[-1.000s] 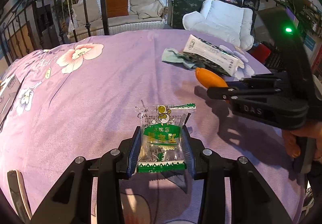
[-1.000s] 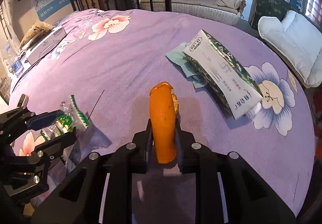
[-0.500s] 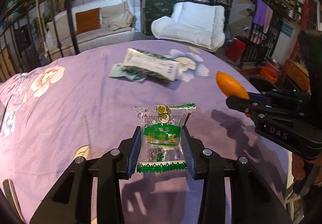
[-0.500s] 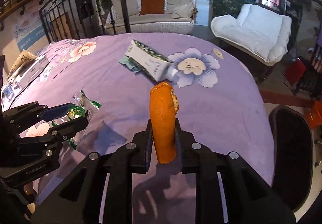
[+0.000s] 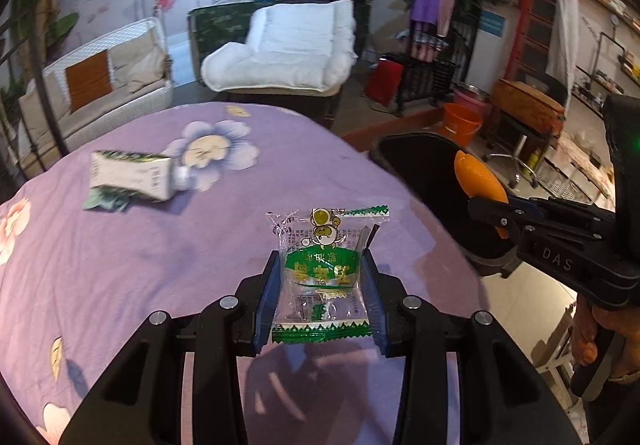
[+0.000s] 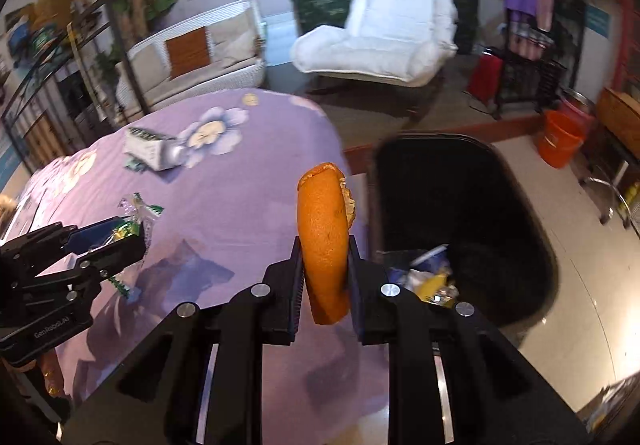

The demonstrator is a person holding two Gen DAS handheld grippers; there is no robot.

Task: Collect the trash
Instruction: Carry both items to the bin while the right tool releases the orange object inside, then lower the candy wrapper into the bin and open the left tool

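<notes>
Landmark: black bin (image 6: pixel 460 213), on the floor just off the edge of the purple flowered counter (image 5: pixel 132 257). Some trash already lies in its bottom.

Step in hand, as I judge it: carry both pieces over the bin mouth and drop them.

- Right tool (image 6: pixel 325 285) pinching an orange peel (image 6: pixel 324 241), upright between the pads; from the right wrist view it hangs over the counter's edge, just short of the bin rim. Best to bring it fully over the dark opening before spreading, so the peel cannot catch the near rim or land on the floor.
- Left tool (image 5: pixel 320 299) pressed on a clear-and-green snack wrapper (image 5: pixel 324 265), over the counter, farther from the bin than the peel. The wrapper is light and may cling to a pad or drift; release low inside the mouth.

Around: the right tool lies between the left tool and the bin, so they should go in turn. A white-and-green carton (image 5: pixel 128 181) with a crumpled green scrap (image 5: pixel 104 203) beneath it remains on the counter, well away from the bin. Orange bucket (image 6: pixel 560 143) beyond the bin, out of the way.
</notes>
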